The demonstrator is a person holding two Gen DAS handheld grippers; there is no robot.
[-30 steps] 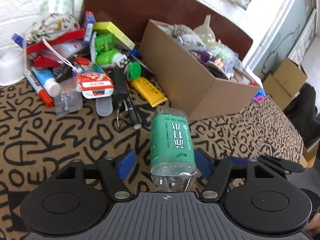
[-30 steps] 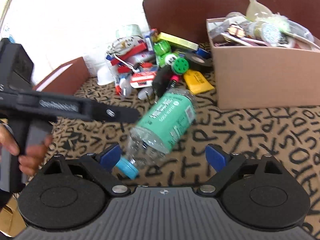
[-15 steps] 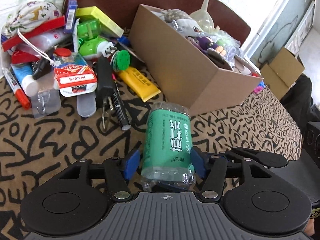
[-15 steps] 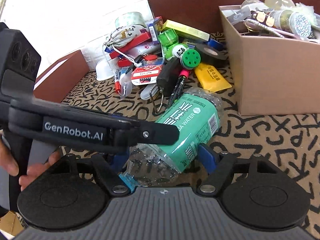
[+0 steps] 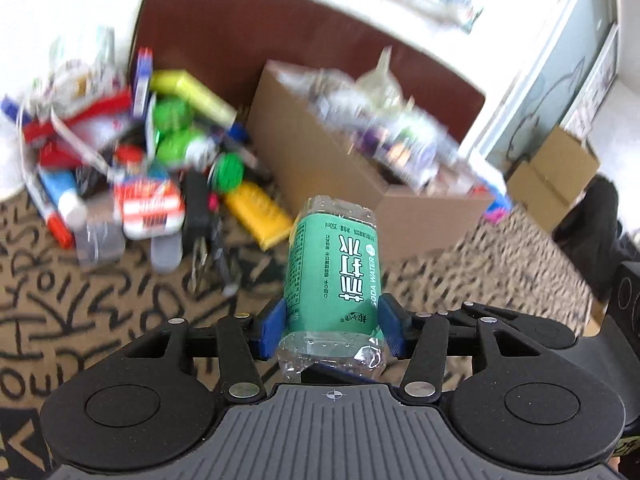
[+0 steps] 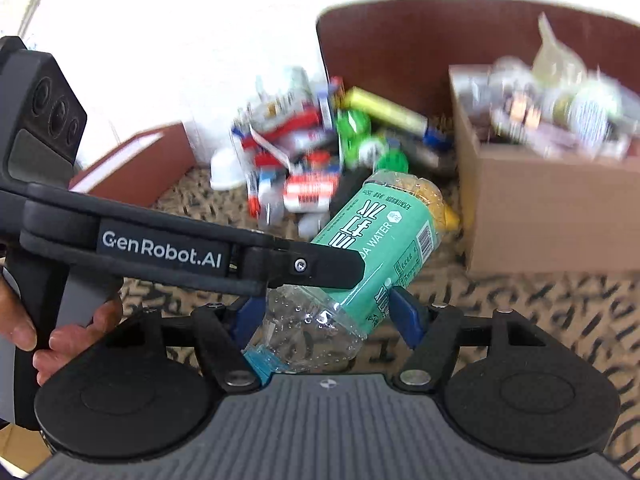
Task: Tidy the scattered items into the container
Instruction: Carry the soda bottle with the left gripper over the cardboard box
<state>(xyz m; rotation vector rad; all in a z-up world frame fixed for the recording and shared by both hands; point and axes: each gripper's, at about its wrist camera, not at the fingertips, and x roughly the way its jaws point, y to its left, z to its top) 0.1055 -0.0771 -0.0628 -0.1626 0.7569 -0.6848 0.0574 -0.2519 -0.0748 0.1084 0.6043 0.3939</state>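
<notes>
Two sets of tongs are gripping one green-labelled soda water bottle (image 5: 332,276) at the same time, holding it clear of the patterned surface (image 5: 100,300). The left tongs (image 5: 332,326), whose blue pads have just been closing, are pressing on both sides of the bottle at the lower edge of its label. The right tongs (image 6: 326,314) have also just been closing and are clamping the clear shoulder of the bottle near its blue cap (image 6: 256,362), with the bottle lying slanted across them. Beyond the bottle, the cardboard box (image 5: 320,160) is sitting already heaped with items, and a pile of scattered items (image 5: 132,168) is lying to its left. The thin plastic is looking dented where it is being squeezed, so it is likely crushing further or slipping if either grip is tightening or pulling in a different direction. With the box this full, the bottle is at risk of rolling off the heap or knocking other things out when it is being set down.
</notes>
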